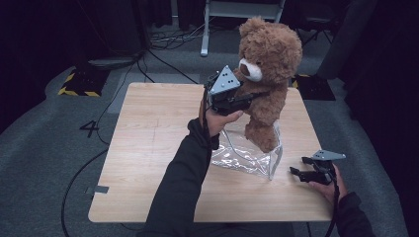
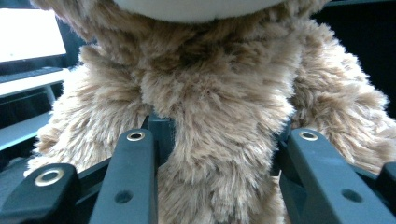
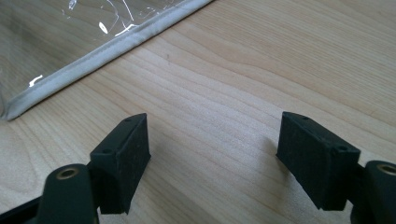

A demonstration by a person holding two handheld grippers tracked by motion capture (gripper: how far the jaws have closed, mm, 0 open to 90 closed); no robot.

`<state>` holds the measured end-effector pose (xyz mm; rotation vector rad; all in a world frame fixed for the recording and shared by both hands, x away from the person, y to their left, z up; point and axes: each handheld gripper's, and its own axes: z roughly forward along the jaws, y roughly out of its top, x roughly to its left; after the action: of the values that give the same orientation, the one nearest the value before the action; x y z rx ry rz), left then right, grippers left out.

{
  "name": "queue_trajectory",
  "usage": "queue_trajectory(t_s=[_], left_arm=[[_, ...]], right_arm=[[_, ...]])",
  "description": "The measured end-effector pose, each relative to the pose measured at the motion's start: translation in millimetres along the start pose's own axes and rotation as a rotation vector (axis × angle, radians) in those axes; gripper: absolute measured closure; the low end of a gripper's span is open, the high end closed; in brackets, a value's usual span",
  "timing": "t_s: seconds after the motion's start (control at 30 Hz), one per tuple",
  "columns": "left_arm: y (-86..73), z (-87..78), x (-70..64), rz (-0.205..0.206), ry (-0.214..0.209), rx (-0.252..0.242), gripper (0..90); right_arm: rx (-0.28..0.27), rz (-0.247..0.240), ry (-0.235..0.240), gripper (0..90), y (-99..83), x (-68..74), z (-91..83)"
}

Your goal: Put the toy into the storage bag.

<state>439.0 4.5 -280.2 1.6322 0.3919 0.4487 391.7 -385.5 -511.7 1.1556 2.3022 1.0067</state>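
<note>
A brown teddy bear (image 1: 269,74) hangs upright over the table, its feet just above a clear plastic bag (image 1: 242,153) with a white-trimmed edge. My left gripper (image 1: 249,96) is shut on the bear's torso; in the left gripper view the fur (image 2: 224,140) bulges between the two black jaws. My right gripper (image 1: 299,173) rests low over the table near the front right, open, with bare wood between its fingers. The right gripper view shows the bag's white trim (image 3: 107,49) at the upper left, apart from the jaws.
The wooden table (image 1: 148,148) has bare surface on its left half. Cables (image 1: 163,59) and a black-and-yellow floor plate (image 1: 79,84) lie on the grey floor behind. A white stand leg (image 1: 205,29) stands at the back.
</note>
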Motion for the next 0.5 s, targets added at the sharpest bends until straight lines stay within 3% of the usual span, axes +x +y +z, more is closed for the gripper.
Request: queue_trajectory(t_s=[0.5], left_arm=[[2.5,16.6,-9.3,0.011,-0.023,0.009,59.9]], right_arm=[[0.001,-0.001,0.003,25.1,0.0,0.2,-0.2]])
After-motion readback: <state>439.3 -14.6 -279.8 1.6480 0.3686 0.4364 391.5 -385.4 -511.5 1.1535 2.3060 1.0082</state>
